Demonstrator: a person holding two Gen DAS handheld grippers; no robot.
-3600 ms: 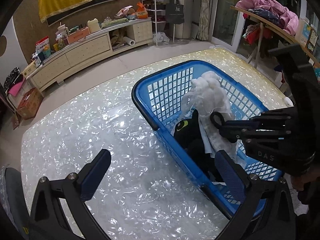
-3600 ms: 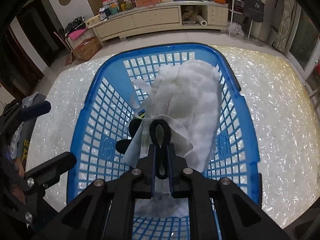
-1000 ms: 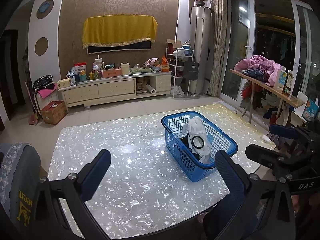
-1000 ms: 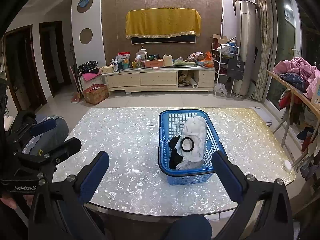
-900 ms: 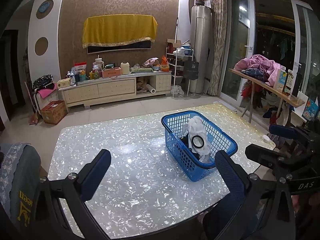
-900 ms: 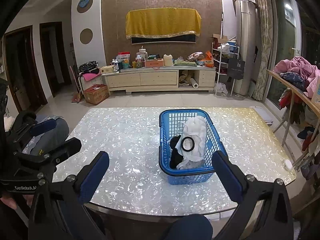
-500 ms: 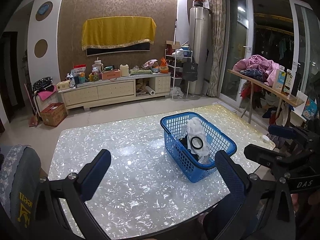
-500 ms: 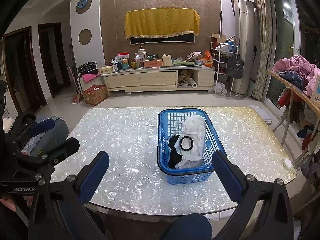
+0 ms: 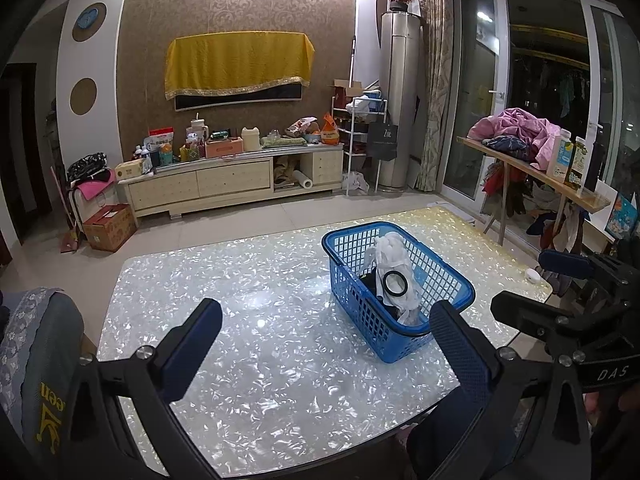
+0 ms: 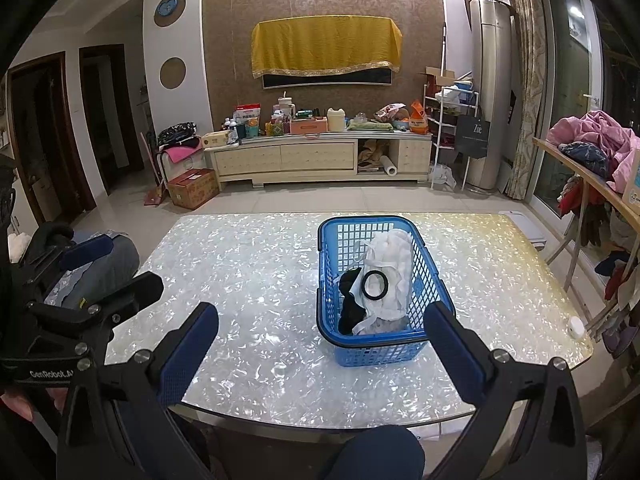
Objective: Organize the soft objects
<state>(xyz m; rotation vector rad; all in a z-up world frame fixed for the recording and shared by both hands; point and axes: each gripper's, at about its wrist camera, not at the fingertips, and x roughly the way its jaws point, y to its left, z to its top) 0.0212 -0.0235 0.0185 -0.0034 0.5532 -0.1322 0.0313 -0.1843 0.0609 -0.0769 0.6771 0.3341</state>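
A blue plastic basket (image 9: 460, 288) (image 10: 324, 280) stands on the pearly white table (image 9: 248, 312) (image 10: 256, 264). Inside lie a white fluffy soft thing (image 9: 390, 252) (image 10: 394, 256), a black soft thing (image 9: 370, 282) (image 10: 350, 304) and a black ring (image 9: 395, 283) (image 10: 375, 280) on top. My left gripper (image 9: 326, 348) is open and empty, held back over the table's near edge. My right gripper (image 10: 320, 348) is open and empty, near the front edge, below the basket.
A small white round object (image 10: 577, 326) lies at the table's right corner. A chair back with grey cloth (image 9: 36, 360) stands at the left. A cluttered TV cabinet (image 10: 320, 156) and a side bench with clothes (image 9: 532, 148) lie beyond.
Since 3.6 s ago my right gripper let go of the black ring over the basket and opened. Both grippers pulled far back. In the last second almost nothing moved.
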